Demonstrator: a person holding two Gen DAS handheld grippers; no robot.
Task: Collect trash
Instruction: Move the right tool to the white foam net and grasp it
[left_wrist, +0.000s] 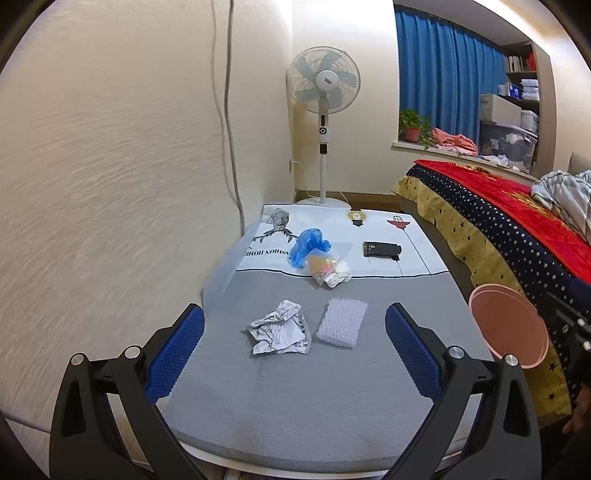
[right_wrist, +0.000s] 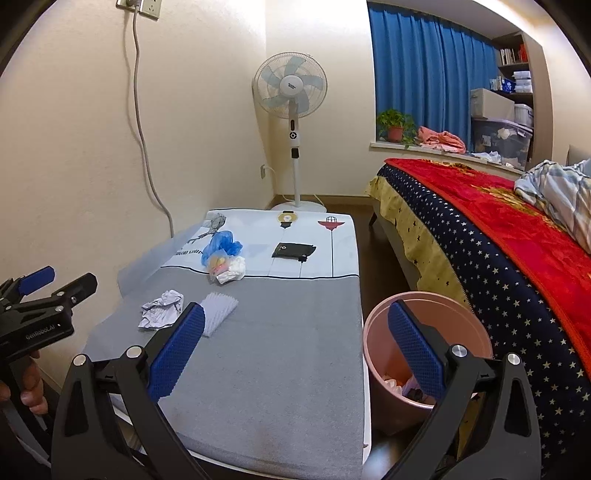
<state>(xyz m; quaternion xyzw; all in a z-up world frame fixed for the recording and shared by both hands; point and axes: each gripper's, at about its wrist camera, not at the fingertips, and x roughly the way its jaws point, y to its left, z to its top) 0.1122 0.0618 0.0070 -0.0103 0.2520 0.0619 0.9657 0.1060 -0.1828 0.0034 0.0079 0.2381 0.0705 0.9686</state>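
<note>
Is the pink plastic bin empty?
No, the pink plastic bin already holds pale and dark scraps at its bottom, visible in the right wrist view.

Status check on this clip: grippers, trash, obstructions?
Left gripper open, empty. Right gripper open, empty. Crumpled paper on table, pink bin alongside. Nothing blocking.

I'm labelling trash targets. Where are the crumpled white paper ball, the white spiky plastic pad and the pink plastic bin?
crumpled white paper ball (left_wrist: 279, 328), left wrist view, its centre.
white spiky plastic pad (left_wrist: 342, 322), left wrist view, its middle.
pink plastic bin (right_wrist: 380, 343), right wrist view, left inner wall.

Cream walls (right_wrist: 207, 110), standing fan (right_wrist: 290, 88), blue curtains (right_wrist: 424, 62), perhaps dusk.
</note>
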